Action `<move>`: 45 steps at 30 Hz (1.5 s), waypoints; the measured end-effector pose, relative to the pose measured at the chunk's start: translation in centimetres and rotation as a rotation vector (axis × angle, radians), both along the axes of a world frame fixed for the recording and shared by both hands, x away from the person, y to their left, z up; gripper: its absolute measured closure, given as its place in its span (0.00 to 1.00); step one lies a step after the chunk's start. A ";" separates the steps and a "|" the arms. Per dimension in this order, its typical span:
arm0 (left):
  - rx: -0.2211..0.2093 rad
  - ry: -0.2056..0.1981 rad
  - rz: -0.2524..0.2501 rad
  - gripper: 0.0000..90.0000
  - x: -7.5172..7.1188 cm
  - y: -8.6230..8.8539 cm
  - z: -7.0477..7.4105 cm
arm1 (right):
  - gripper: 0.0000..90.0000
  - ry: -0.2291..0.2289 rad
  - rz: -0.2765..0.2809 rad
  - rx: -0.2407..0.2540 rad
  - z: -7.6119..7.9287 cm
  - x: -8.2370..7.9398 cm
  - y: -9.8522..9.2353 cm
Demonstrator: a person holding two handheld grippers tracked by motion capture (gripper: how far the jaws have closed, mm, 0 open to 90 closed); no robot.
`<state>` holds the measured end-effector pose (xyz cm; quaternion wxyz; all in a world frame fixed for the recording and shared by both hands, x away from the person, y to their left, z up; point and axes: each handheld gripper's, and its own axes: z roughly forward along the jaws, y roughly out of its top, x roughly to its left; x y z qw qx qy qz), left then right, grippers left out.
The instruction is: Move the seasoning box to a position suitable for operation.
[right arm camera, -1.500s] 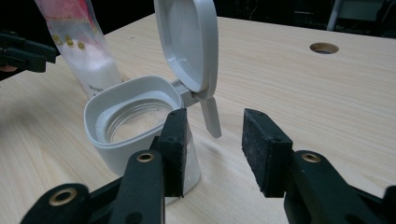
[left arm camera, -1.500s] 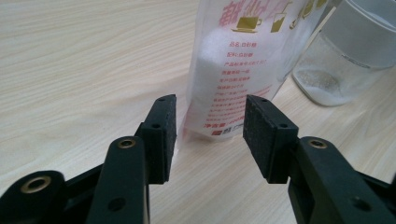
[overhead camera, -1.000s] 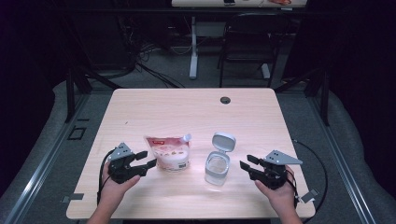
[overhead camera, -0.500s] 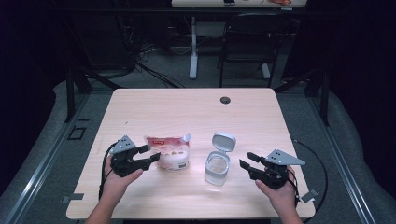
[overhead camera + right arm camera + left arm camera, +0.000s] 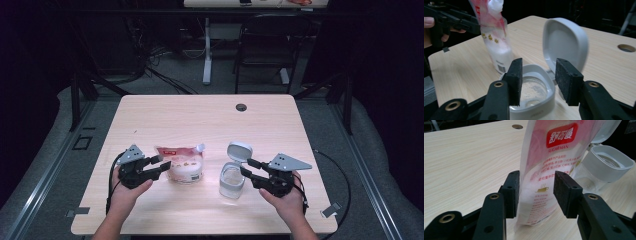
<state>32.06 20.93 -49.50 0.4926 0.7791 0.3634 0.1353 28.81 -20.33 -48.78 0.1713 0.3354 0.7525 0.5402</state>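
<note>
The left gripper (image 5: 159, 166) had its jaws closing around the pink-and-white plastic sugar pouch (image 5: 183, 162), standing mid-worktop (image 5: 200, 120); contact unconfirmed. The right gripper (image 5: 246, 166), jaws apart and narrowing, straddled the clear lidded plastic container's (image 5: 232, 179) rim. Judged step: securing both; next, firm closure. The right gripper view revealed granules inside.

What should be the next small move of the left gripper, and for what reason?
Probably finish closing the left gripper on the pouch. Its jaws have just been closing and stand at either side of the upright pouch, with a gap on one side, beside the open jar, so a firm grip seems needed before lifting.
</note>
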 end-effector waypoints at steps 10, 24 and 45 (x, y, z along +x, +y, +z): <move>0.003 -0.003 0.001 0.67 0.0 0.0 0.0 | 0.71 0.021 0.052 -0.029 0.0 1.6 3.0; 0.014 -0.007 0.001 0.72 -0.1 0.0 0.1 | 0.74 0.015 0.140 -0.038 0.6 4.3 8.0; 0.025 -0.004 -0.021 0.78 -0.1 -0.1 0.4 | 0.98 0.047 0.169 -0.013 0.6 5.4 9.4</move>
